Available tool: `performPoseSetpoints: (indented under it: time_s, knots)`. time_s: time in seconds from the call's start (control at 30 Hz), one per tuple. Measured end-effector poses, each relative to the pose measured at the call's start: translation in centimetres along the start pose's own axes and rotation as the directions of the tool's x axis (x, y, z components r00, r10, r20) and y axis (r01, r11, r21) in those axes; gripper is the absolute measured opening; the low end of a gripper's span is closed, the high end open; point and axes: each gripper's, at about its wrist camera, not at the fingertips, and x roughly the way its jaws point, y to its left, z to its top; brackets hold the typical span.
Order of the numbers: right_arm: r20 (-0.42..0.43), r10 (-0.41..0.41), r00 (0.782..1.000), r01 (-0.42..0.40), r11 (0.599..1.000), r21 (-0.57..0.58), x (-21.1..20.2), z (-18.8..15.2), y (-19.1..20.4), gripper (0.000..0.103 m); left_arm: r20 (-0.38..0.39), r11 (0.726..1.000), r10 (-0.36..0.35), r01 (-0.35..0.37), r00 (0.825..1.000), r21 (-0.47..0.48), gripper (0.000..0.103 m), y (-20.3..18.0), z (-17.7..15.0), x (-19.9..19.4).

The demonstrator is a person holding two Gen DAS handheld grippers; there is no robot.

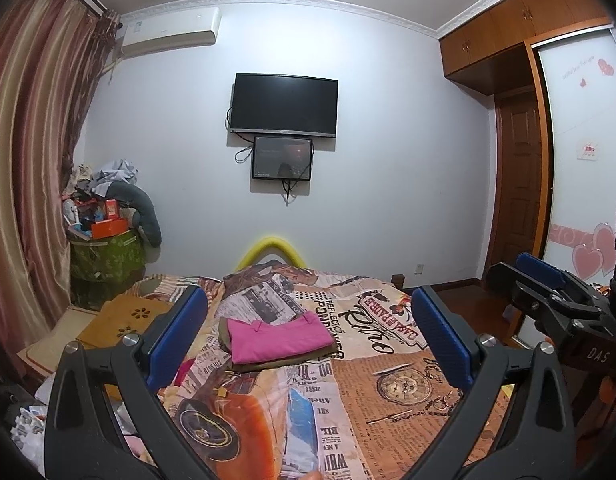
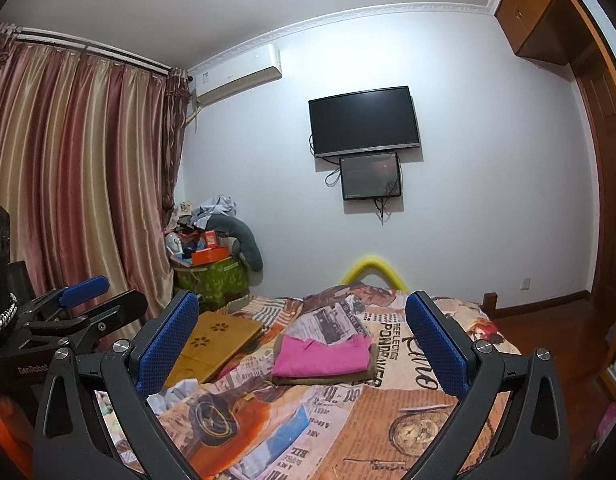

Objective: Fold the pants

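Note:
Folded pink pants (image 1: pixel 278 339) lie on top of folded olive-brown pants (image 1: pixel 284 362) on the printed bedspread (image 1: pixel 388 400); the stack also shows in the right wrist view (image 2: pixel 324 356). My left gripper (image 1: pixel 308 344) is open and empty, raised above the bed, short of the stack. My right gripper (image 2: pixel 302 350) is open and empty, held level beside it. The right gripper shows at the right edge of the left wrist view (image 1: pixel 548 284); the left gripper shows at the left of the right wrist view (image 2: pixel 92 296).
A wooden lap tray (image 2: pixel 216 340) lies on the bed's left side. A cluttered green box (image 2: pixel 208 276) stands by the curtain (image 2: pixel 80 184). A TV (image 1: pixel 284 106) hangs on the far wall. A wardrobe (image 1: pixel 580 160) and wooden floor (image 2: pixel 548 332) are to the right.

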Motion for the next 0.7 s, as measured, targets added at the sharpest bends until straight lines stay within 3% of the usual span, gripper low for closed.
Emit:
performPoseSetpoints:
  time_s: [0.7]
  knots:
    - [-0.032,0.004,0.999,-0.004,1.0,-0.001,0.46,-0.63,0.31,0.103,-0.027,1.0,-0.002,0.002,1.0,-0.005,0.103,0.05,-0.68,0.64]
